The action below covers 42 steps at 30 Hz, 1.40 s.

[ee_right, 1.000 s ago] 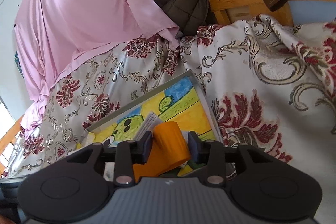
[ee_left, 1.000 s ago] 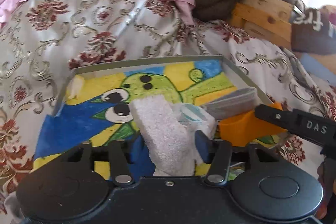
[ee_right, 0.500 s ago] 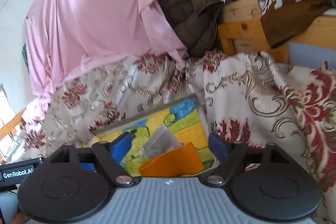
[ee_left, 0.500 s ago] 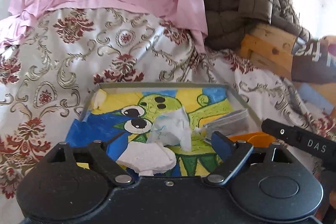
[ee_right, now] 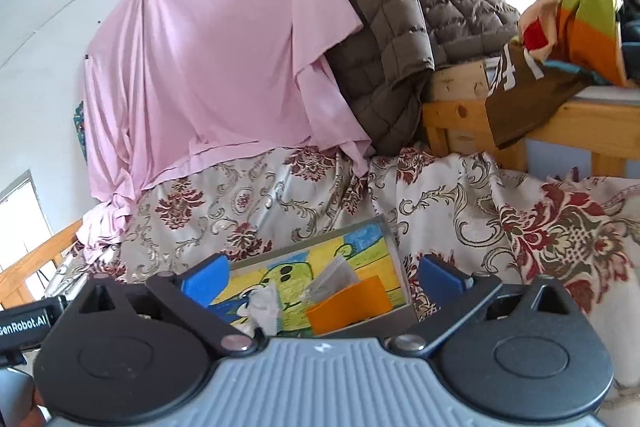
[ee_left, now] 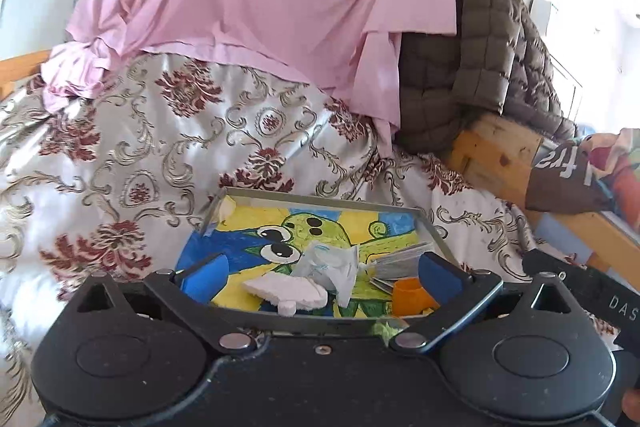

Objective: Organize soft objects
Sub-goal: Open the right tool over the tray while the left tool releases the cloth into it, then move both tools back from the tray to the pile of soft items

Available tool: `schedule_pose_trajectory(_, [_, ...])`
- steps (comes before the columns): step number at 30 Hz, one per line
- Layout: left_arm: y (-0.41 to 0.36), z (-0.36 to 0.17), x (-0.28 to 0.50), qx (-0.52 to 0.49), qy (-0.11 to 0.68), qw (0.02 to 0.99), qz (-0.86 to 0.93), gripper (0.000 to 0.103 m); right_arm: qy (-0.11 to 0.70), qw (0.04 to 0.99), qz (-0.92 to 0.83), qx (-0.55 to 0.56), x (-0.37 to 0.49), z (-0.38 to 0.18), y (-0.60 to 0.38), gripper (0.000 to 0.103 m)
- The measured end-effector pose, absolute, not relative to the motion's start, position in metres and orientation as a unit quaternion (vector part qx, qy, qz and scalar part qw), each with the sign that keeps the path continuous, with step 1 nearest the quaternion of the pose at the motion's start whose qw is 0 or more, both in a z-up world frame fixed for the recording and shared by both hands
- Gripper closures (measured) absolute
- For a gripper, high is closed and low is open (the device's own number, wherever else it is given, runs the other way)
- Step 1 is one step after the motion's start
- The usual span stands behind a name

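A shallow grey tray (ee_left: 320, 195) with a green cartoon painted inside lies on the floral bedspread. In it lie a white fluffy towel piece (ee_left: 284, 289), a crumpled white packet (ee_left: 334, 263), a grey folded cloth (ee_left: 404, 259) and an orange folded cloth (ee_left: 412, 301). My left gripper (ee_left: 322, 273) hovers in front of and above the tray, jaws opening wide, its blue pads touching nothing. My right gripper (ee_right: 325, 275) is likewise drawn back from the tray (ee_right: 304, 247), jaws opening. The orange cloth (ee_right: 348, 303) rests in the tray, free of its pads.
The floral bedspread (ee_left: 140, 155) spreads around the tray. Behind it hang a pink sheet (ee_left: 260, 7) and a brown quilted jacket (ee_left: 480, 67) over a wooden frame (ee_left: 500, 155). A brown printed cloth (ee_right: 520, 95) and a colourful bag (ee_right: 576, 7) sit at the right.
Both grippers opened: the left let go of the white towel piece, the right let go of the orange cloth. Both pulled back and up from the tray.
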<state>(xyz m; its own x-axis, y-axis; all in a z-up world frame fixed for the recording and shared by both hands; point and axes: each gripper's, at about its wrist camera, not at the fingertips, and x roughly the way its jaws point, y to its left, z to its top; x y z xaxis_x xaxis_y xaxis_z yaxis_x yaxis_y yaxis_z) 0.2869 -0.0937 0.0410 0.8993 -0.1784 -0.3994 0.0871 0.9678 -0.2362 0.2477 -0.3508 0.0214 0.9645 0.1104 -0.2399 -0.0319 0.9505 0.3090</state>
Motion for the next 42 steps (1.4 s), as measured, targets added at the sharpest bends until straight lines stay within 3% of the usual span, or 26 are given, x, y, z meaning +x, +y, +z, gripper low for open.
schedule_pose_trajectory(19, [-0.062, 0.044, 0.164, -0.103, 0.189, 0.976, -0.046, 0.001, 0.111, 0.992, 0.015, 0.057, 0.143, 0.023, -0.293, 0.000])
schedule_pose_trajectory(42, [-0.036, -0.011, 0.095, -0.047, 0.239, 0.967, -0.072, 0.001, 0.219, 0.972, 0.005, 0.083, 0.094, -0.012, -0.283, 0.000])
